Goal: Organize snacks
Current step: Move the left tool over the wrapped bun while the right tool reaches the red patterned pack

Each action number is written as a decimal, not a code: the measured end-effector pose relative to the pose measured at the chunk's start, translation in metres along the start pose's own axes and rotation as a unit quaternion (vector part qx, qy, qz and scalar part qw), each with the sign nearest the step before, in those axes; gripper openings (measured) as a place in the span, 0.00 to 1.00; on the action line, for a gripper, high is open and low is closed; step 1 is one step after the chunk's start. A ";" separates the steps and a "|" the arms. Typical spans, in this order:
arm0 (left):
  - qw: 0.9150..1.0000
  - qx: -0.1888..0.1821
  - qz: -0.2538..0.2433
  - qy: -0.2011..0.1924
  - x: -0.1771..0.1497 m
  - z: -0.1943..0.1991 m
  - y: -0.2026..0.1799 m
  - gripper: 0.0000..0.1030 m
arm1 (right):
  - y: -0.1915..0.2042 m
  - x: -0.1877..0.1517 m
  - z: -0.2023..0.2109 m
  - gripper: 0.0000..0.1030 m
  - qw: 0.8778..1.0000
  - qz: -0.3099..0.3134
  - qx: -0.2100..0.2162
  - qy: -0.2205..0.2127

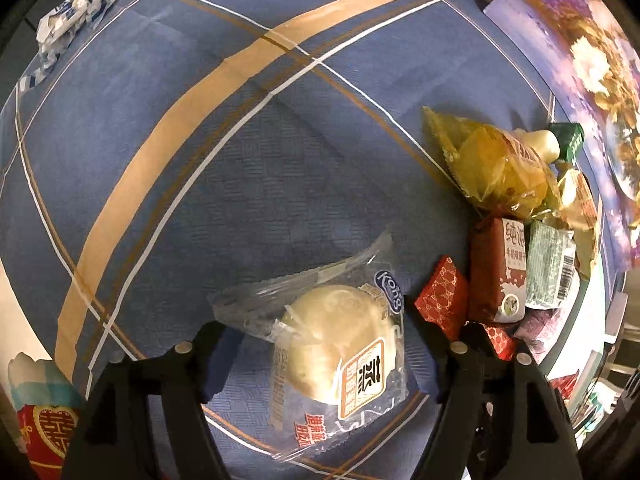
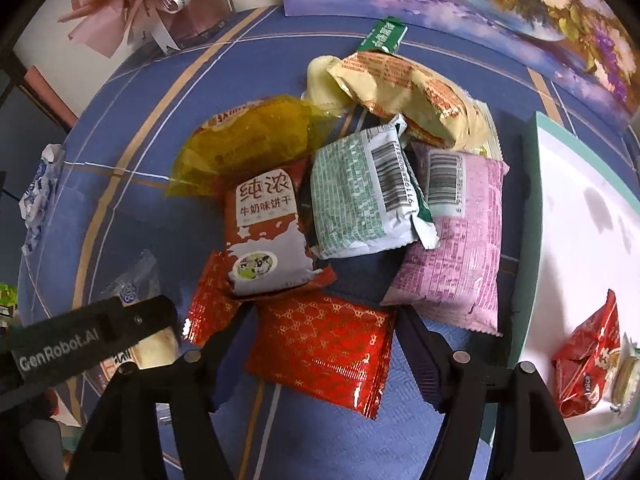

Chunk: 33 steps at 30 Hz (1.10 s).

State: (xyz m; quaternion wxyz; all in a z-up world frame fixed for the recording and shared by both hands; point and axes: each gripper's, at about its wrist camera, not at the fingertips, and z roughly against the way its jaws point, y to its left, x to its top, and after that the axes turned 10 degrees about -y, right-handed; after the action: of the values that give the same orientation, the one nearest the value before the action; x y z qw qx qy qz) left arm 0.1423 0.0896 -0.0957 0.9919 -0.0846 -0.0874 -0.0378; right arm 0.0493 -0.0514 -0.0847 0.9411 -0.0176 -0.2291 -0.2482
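A round pale pastry in a clear wrapper [image 1: 336, 340] lies on the blue tablecloth [image 1: 240, 160]. My left gripper [image 1: 312, 320] is open and straddles it, and its pads do not press on it. My right gripper [image 2: 324, 314] is open over a red gold-patterned packet [image 2: 324, 344] at the near edge of a snack pile. Behind it lie a milk-biscuit packet [image 2: 264, 232], a green-white packet [image 2: 356, 200], a pink packet [image 2: 456, 240], a yellow see-through bag [image 2: 248, 148] and a beige packet [image 2: 408, 92]. The same pile [image 1: 500, 268] sits right of the pastry.
A white tray with a teal rim [image 2: 532, 200] stands right of the pile and holds a red snack bag [image 2: 588, 360]. A floral picture [image 2: 480, 8] lies at the back. A blue-white wrapper [image 1: 76, 8] sits far left, and a red box [image 1: 44, 432] near left.
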 end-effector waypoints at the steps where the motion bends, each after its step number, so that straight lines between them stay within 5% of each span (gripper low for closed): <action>1: 1.000 0.000 0.000 0.000 0.000 -0.003 0.001 0.73 | -0.003 -0.003 0.002 0.72 1.000 -0.004 0.003 0.006; 9: 1.000 0.004 0.001 0.001 -0.003 -0.005 0.009 0.74 | -0.028 -0.024 0.017 0.72 0.999 -0.031 0.029 0.033; 17: 1.000 0.008 0.004 0.002 -0.015 -0.006 0.002 0.74 | -0.020 -0.047 0.028 0.72 0.999 0.024 0.014 0.046; 33: 1.000 0.018 0.014 0.002 -0.019 -0.002 0.007 0.74 | 0.031 -0.025 0.017 0.83 0.996 0.083 -0.022 -0.018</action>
State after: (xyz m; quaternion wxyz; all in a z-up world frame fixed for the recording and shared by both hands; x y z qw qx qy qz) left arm 0.1245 0.0977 -0.1026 0.9938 -0.0676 -0.0847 -0.0229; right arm 0.0375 -0.0100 -0.0778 0.9536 -0.0618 -0.2378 -0.1738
